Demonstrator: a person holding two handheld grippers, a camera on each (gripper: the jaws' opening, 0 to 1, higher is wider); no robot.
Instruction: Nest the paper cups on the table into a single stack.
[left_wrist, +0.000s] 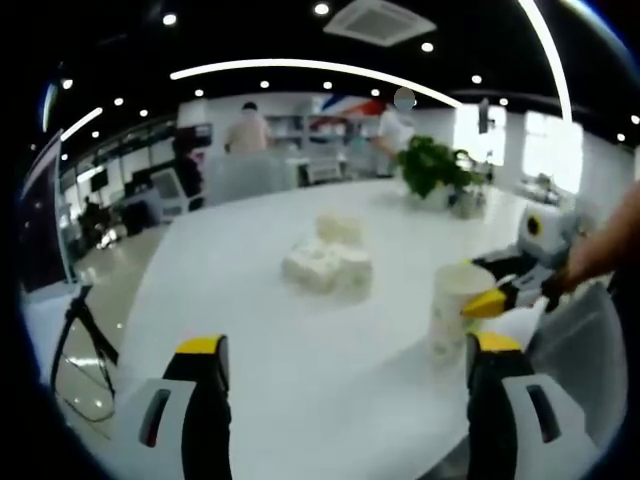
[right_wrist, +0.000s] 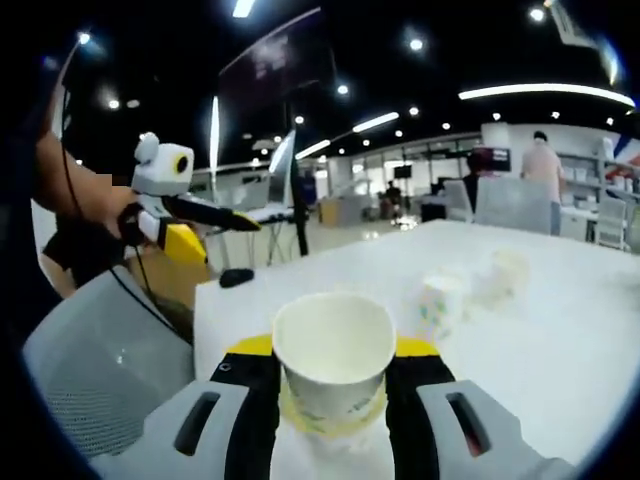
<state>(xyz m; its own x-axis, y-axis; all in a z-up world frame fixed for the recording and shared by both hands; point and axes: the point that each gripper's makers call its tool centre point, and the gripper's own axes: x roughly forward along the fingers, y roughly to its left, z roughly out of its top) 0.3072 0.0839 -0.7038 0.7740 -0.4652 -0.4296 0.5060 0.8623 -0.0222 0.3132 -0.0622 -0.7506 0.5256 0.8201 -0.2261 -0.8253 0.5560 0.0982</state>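
- Jaws of the right gripper (right_wrist: 330, 395) clamp an upright paper cup (right_wrist: 333, 365) low on its wall, near the table's (right_wrist: 560, 350) edge; thin and light, it dents easily.
- Left gripper (left_wrist: 345, 400) hangs wide apart, empty.
- Loose cups (left_wrist: 328, 262), seemingly tipped, cluster mid-table.

Open-plan office: white table (left_wrist: 250, 330), mesh chair (right_wrist: 90, 350), monitor (right_wrist: 275, 70), ceiling spotlights.

Count: two grippers, the left gripper (left_wrist: 345, 385) and right gripper (right_wrist: 330, 385). One upright paper cup (right_wrist: 332, 362) between the right jaws. One cluster of paper cups (left_wrist: 328, 257) on one table (left_wrist: 300, 330); number indistinct. One potted plant (left_wrist: 435, 168).
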